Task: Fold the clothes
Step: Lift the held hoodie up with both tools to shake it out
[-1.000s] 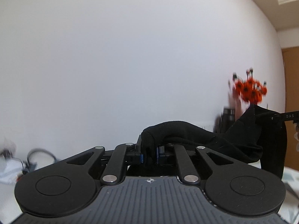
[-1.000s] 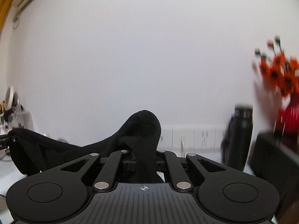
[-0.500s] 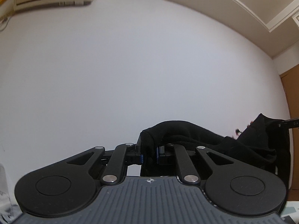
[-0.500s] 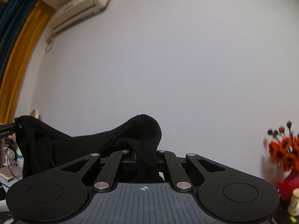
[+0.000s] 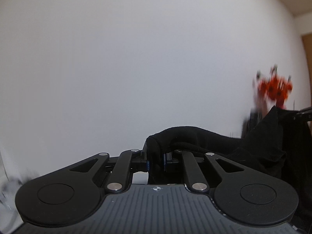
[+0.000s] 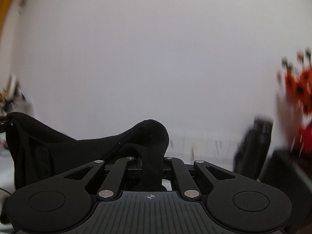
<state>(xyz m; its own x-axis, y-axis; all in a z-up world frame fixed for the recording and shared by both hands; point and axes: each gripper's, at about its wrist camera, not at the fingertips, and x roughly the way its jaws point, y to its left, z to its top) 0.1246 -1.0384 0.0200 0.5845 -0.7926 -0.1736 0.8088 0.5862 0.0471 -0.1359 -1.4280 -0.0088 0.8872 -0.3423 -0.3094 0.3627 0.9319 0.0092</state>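
Observation:
A black garment (image 5: 218, 142) is held up in the air between both grippers, facing a white wall. My left gripper (image 5: 156, 162) is shut on one edge of it, and the cloth stretches away to the right toward the other gripper's tip at the frame edge. In the right wrist view my right gripper (image 6: 151, 172) is shut on another edge of the black garment (image 6: 64, 148), which runs off to the left. The fabric bunches over both sets of fingers and hides the pads.
Orange flowers (image 5: 275, 89) in a red vase (image 6: 306, 138) stand at the right, blurred. A black bottle (image 6: 259, 146) stands by wall sockets (image 6: 200, 144). A dark box (image 6: 286, 173) is at the lower right. Clutter (image 6: 9, 95) sits far left.
Both grippers have tilted back down from pointing high at the wall and air conditioner; the flowers, bottle and sockets are in view again. The garment stays gripped on both sides.

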